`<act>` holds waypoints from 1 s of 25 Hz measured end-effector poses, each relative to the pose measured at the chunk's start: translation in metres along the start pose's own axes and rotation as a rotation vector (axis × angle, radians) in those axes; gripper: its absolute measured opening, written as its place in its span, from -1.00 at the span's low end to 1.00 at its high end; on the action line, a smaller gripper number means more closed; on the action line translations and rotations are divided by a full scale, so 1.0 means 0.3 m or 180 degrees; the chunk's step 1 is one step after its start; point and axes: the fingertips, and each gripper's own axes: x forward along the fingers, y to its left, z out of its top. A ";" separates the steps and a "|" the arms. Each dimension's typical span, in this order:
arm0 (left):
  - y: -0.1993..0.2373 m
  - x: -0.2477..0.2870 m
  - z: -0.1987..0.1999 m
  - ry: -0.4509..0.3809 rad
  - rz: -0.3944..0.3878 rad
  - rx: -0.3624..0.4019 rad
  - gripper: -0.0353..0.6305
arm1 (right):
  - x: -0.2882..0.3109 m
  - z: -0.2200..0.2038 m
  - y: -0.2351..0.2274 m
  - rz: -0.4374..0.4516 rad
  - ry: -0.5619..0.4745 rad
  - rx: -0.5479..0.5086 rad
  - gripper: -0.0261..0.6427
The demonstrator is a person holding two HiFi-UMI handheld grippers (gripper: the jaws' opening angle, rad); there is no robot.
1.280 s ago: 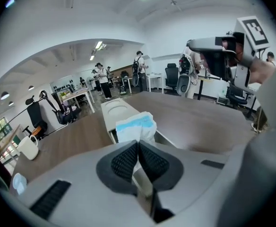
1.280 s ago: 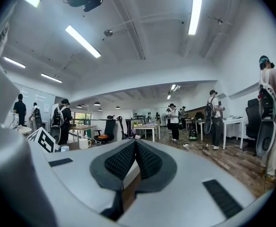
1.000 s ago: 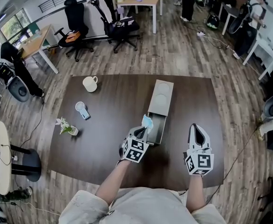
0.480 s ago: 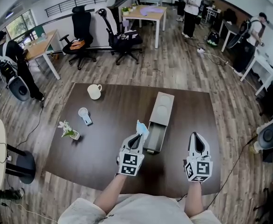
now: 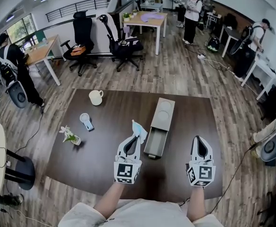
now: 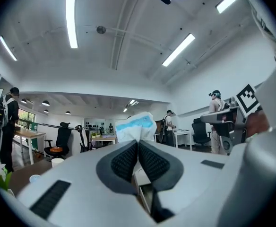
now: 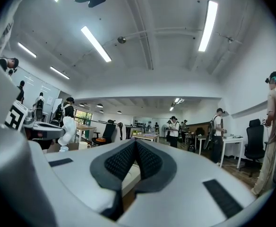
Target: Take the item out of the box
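The left hand-held gripper (image 5: pixel 136 137) has its jaws closed on the item (image 5: pixel 139 128), a small crumpled white packet with a light blue band. In the left gripper view the dark ribbed pads meet on the packet's lower edge, and the rest of it sticks up above the tips. From the head view the item is out of the box (image 5: pixel 159 121) and shows just left of the box's open drawer (image 5: pixel 155 144), with the dark brown bench (image 5: pixel 100 148) behind it.

The box is long and grey and lies in the middle of the bench. Its drawer is pulled out toward the person, and two round shapes mark its top.

The right hand-held gripper (image 5: pixel 198 141) is held over the near right part of the bench, well apart from the box. In the right gripper view its pads are pressed together with nothing between them.

On the left part of the bench stand a white mug (image 5: pixel 96 97), a small white fan (image 5: pixel 85 121) and a little pot of flowers (image 5: pixel 69 136), each apart from the others. Beyond the bench are office chairs, desks and several people standing on the wooden floor
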 end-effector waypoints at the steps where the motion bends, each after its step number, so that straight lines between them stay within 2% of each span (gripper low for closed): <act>1: 0.000 -0.002 0.004 -0.0010 0.0005 -0.0003 -0.87 | -0.003 0.003 -0.002 -0.0007 -0.0005 0.0000 -0.92; 11: -0.004 -0.008 0.033 -0.0106 0.0018 0.0000 -0.87 | -0.025 -0.004 -0.005 -0.0035 -0.0012 0.0018 -0.92; 25: -0.010 0.002 0.028 -0.0061 -0.0010 0.0042 -0.87 | -0.013 -0.008 -0.002 -0.0024 0.0016 0.0010 -0.92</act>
